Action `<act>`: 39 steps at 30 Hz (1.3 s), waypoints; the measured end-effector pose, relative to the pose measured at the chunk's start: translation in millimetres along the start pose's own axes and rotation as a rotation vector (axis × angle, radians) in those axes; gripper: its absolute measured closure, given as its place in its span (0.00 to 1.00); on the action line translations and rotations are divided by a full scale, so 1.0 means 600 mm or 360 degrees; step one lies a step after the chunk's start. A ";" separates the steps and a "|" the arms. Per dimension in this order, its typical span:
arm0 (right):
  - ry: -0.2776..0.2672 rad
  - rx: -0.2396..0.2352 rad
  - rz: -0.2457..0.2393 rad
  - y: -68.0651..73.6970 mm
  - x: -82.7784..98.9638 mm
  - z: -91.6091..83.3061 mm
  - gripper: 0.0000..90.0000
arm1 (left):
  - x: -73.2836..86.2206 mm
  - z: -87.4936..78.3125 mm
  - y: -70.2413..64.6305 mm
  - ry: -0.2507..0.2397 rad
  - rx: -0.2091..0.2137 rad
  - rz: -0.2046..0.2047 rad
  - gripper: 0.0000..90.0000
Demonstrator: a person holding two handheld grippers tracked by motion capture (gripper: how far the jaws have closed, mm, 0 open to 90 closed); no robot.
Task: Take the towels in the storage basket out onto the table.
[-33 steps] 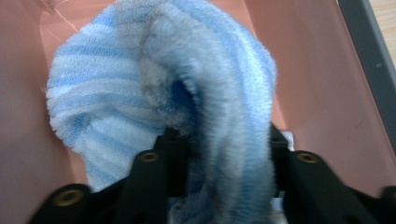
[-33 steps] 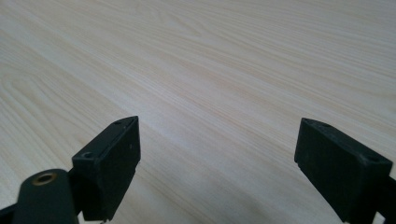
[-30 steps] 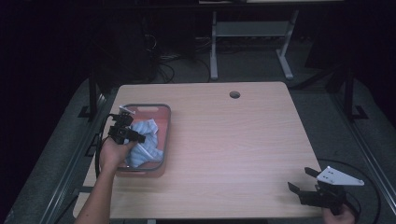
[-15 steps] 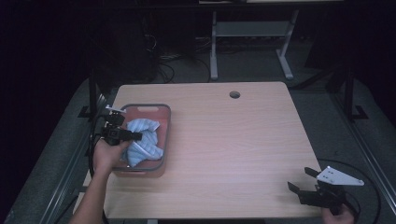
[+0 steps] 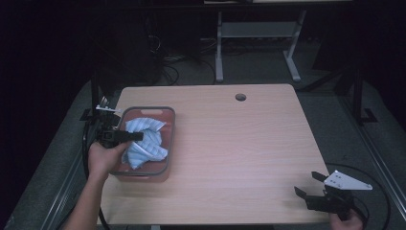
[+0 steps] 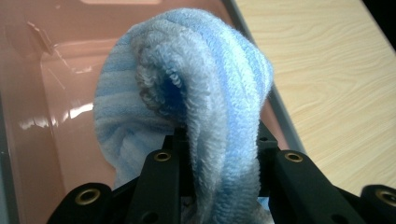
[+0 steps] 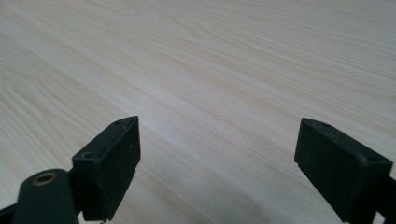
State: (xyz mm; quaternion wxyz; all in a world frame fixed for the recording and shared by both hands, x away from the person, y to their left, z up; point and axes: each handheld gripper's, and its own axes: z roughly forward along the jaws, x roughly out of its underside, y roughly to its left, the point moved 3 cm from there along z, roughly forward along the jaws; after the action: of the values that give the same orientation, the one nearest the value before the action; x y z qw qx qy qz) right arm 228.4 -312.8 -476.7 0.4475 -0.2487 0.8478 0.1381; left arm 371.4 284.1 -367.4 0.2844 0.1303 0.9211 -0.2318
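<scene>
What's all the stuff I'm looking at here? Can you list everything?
towel: one, blue and white striped, in the bin, bunched, a fold pinched by the left gripper
bin: one, pink with a grey rim, at the table's left side
table: one, light wood, centre, with a round hole near its far edge
frame: one, grey metal, on the floor behind the table
cables: several, black, on the floor behind the table
left gripper: one, black, over the bin, shut on the towel
right gripper: one, black, at the table's near right corner, open, holding nothing
</scene>
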 end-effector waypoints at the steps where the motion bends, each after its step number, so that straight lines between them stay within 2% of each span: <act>1: 0.0000 -0.0002 0.0003 0.000 0.000 0.000 0.15 | 0.000 -0.002 -0.001 -0.0002 0.0005 0.0006 0.78; 8: 0.0003 -0.0006 -0.0011 0.004 -0.003 0.001 0.15 | -0.008 -0.023 -0.004 -0.0064 0.0019 -0.0011 0.79; 15: 0.0000 -0.0011 -0.0022 0.002 -0.003 0.001 0.15 | -0.015 -0.039 -0.011 -0.0091 0.0028 0.0015 0.79; 28: -0.0004 -0.0011 -0.0028 0.002 -0.004 0.001 0.15 | -0.045 -0.080 -0.042 -0.0159 0.0045 0.0064 0.79; 32: 0.0002 -0.0015 -0.0029 0.002 -0.004 0.001 0.15 | -0.053 -0.089 -0.053 -0.0164 0.0001 0.0103 0.80; 39: 0.0001 -0.0020 -0.0025 0.004 -0.004 0.001 0.15 | -0.068 -0.095 -0.070 -0.0191 0.0038 0.0104 0.80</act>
State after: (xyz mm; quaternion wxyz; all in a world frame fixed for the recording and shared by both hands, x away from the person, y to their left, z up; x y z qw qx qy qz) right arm 228.8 -309.9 -475.3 0.4467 -0.2581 0.8452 0.1399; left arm 362.4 272.0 -287.0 0.3451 0.1495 0.8948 -0.2407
